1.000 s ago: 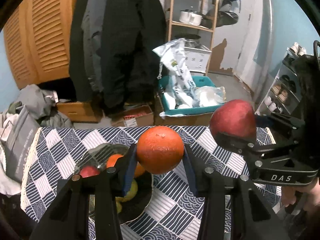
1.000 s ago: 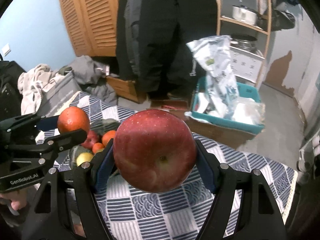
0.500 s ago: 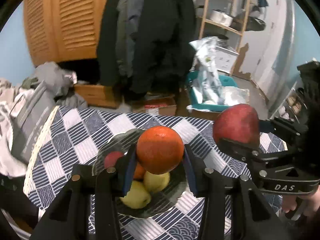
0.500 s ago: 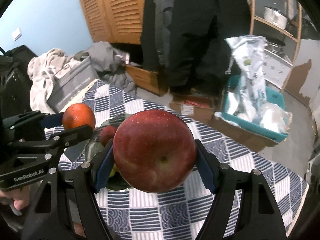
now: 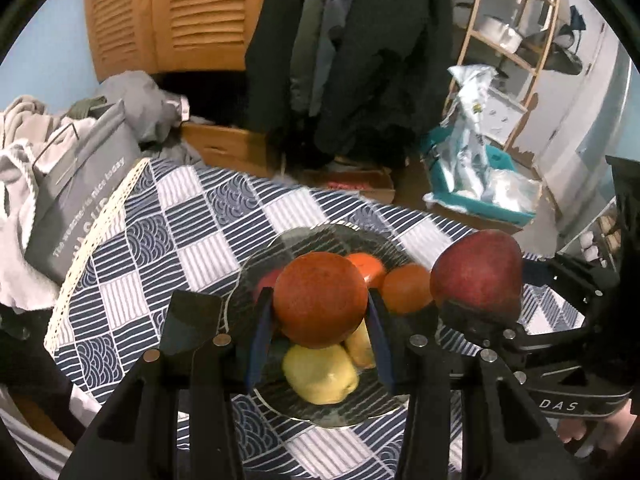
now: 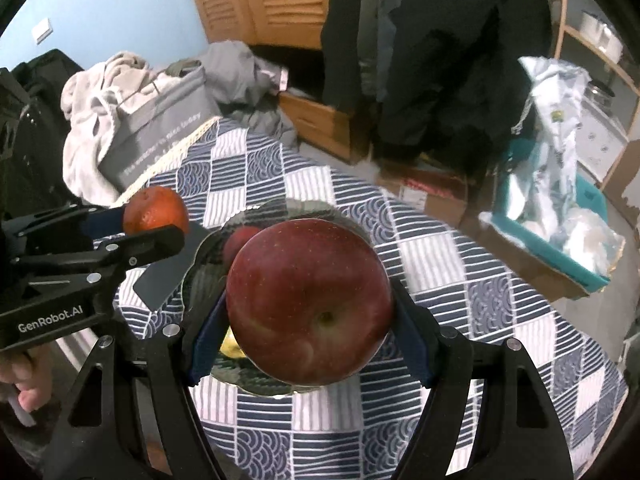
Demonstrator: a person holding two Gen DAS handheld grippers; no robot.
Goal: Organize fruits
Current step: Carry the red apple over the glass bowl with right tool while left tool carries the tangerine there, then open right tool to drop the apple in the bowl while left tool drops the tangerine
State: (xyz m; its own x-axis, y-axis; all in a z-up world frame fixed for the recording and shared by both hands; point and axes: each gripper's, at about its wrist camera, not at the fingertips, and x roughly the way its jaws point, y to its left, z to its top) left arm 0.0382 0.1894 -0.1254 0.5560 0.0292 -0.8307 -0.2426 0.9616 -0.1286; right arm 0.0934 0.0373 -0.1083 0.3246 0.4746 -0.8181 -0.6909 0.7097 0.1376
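Observation:
My left gripper point(image 5: 320, 312) is shut on an orange point(image 5: 320, 298) and holds it above a dark glass bowl point(image 5: 272, 264) on the checked tablecloth. The bowl holds a yellow fruit point(image 5: 320, 372), two orange fruits point(image 5: 406, 288) and a red one, partly hidden. My right gripper point(image 6: 308, 320) is shut on a big red apple point(image 6: 308, 304), also above the bowl point(image 6: 200, 276). The apple point(image 5: 476, 270) shows at right in the left wrist view. The orange point(image 6: 156, 210) shows at left in the right wrist view.
The table has a blue-and-white checked cloth point(image 5: 176, 240) with a lace edge at left. A grey bag point(image 5: 76, 188) and clothes lie beside it at left. Beyond are hanging coats point(image 5: 352, 40), a teal bin point(image 5: 480, 196) and a wooden shelf point(image 5: 512, 32).
Both grippers have tilted down and moved in over the bowl, each still holding its fruit. The bowl now sits right under the orange and apple.

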